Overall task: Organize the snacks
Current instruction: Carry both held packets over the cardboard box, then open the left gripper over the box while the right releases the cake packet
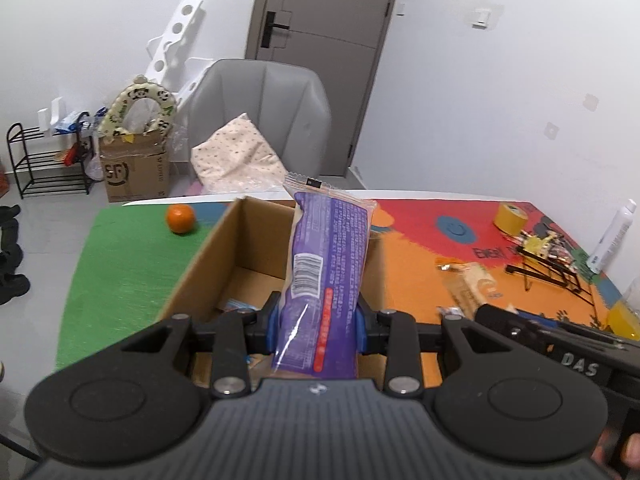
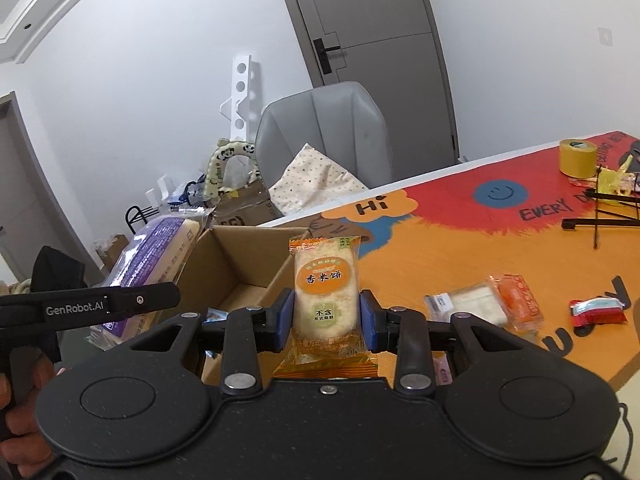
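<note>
Both grippers are clamped on snacks, left gripper (image 1: 317, 322) on the purple packet (image 1: 320, 280), right gripper (image 2: 326, 318) on the rice cake (image 2: 326, 296), so I'd lower each well inside the box (image 1: 208, 248) before letting go.

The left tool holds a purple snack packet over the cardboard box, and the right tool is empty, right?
Not quite. The right tool is not empty: the right wrist view shows it shut on an orange rice cake packet. The rest is right: the left tool holds the purple snack packet over the cardboard box.
</note>
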